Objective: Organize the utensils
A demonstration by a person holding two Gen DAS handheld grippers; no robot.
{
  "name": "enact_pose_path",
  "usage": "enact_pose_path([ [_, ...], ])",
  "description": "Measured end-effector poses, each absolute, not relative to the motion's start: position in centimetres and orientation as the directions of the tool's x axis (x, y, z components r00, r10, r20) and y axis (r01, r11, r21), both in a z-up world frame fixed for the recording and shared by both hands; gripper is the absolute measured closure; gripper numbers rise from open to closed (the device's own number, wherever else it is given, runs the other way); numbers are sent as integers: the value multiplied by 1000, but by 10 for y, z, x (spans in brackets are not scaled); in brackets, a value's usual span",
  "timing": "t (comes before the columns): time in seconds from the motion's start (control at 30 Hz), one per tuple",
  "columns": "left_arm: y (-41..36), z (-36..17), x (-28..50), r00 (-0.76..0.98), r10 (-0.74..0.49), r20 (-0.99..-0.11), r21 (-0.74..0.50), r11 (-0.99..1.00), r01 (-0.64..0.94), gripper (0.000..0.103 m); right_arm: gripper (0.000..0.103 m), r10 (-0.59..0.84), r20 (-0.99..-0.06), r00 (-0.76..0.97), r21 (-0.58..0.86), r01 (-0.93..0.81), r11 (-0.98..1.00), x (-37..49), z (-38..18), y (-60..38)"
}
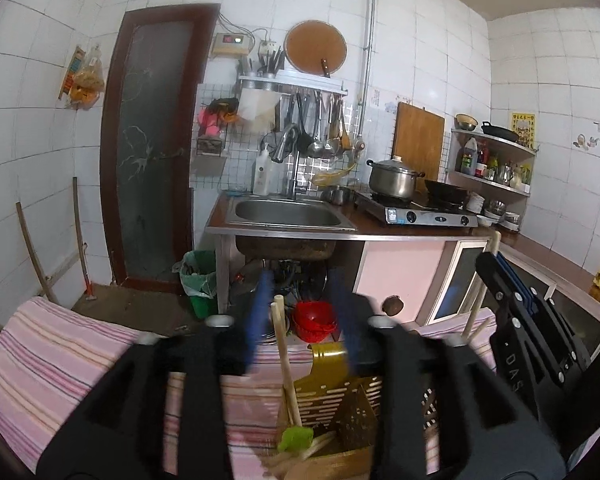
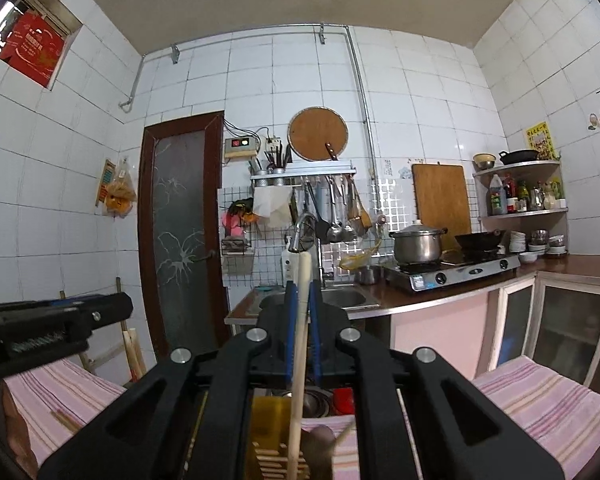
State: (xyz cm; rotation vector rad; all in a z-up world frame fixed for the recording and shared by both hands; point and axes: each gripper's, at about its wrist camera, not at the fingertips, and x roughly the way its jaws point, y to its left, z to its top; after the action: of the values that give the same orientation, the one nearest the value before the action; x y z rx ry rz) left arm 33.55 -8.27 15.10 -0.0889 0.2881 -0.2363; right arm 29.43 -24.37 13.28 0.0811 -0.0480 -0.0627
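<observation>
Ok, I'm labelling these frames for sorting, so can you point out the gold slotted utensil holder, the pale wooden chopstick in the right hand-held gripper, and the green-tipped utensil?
Gold slotted utensil holder [image 1: 332, 396]: left wrist view, slotted front wall.
Pale wooden chopstick [image 2: 300, 344]: right wrist view, mid-shaft between the blue pads.
Green-tipped utensil [image 1: 295, 438]: left wrist view, green end.

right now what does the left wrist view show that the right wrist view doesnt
Only the left wrist view: the green bin beside the sink cabinet, a green-tipped utensil in the gold holder, and the open left gripper.
Only the right wrist view: the red box in the high wall opening, and the right gripper shut on a wooden stick.
Both: sink, steel pot, striped cloth.
</observation>
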Motion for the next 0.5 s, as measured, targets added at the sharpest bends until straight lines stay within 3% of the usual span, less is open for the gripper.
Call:
enact_pose_path([
  [0.03,-82,154,329,936,-236,-260,-116,970,213,49,95,-70,37,997,81,67,994,291,135,-245],
  [0.07,-80,159,320,944,-224,-243,-108,973,203,37,88,-78,24,997,78,76,994,284,139,-248],
  [0.1,-76,165,308,953,-208,-221,-97,977,190,31,64,-85,11,996,73,84,994,279,142,-250],
  [0.17,-71,173,286,963,-194,-189,-82,980,182,9,40,-98,-6,995,70,98,993,264,148,-256],
  [0.3,-56,177,238,975,-158,-154,-61,987,150,5,38,-99,-41,994,33,100,994,236,154,-264],
  [0.5,-18,149,190,959,-161,-233,-140,982,130,5,28,-81,-99,992,5,82,997,197,156,-261],
])
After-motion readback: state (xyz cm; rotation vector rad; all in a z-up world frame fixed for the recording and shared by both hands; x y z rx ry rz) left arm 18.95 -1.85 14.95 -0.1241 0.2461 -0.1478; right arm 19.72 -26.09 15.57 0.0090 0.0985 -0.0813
